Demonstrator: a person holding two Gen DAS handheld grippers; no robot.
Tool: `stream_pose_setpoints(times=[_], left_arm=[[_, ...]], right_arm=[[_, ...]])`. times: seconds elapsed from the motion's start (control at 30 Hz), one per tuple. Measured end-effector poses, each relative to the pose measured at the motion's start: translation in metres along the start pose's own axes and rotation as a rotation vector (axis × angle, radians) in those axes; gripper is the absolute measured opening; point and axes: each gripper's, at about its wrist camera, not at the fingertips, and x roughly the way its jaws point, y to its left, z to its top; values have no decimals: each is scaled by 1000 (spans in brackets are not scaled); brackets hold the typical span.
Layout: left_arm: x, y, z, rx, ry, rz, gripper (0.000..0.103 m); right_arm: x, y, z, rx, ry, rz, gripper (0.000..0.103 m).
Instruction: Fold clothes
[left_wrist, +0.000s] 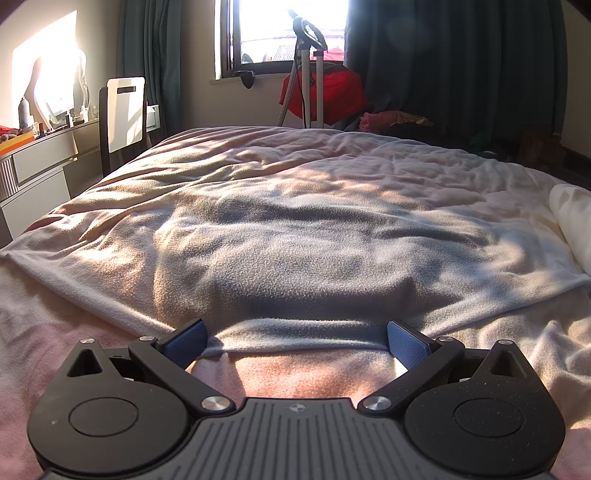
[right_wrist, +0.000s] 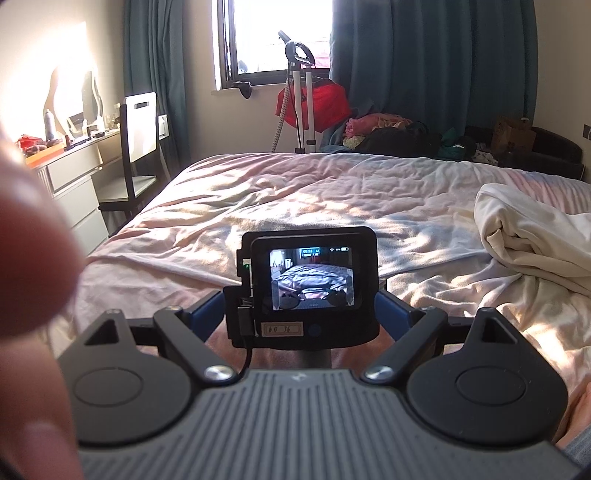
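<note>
The left gripper (left_wrist: 297, 341), jaws wide, brackets the near hem of the flat pale fleece cloth (left_wrist: 295, 236) at lower centre, seemingly to pinch it, while the right gripper (right_wrist: 301, 314), equally wide and empty, waits behind the left's camera.

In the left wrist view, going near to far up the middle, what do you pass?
left gripper with open jaws → near hem of the spread pale fleece cloth → rumpled bed cover → red garment on a stand → window
</note>
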Motion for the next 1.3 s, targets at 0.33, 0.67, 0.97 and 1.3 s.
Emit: stream_pose_setpoints(times=[0.33,0.67,0.97,1.3], left_arm=[[0,0,0,0,0,0,103],[0,0,0,0,0,0,103],[0,0,0,0,0,0,103],[0,0,0,0,-1,0,103]], right_arm=[[-5,1,-1,-18,-13,-32,90],[-8,-1,-3,-25,-19,-27,90],[-10,0,-6,-28,-17,-23,90],[-12,-1,-8,-31,-21,-20,90]])
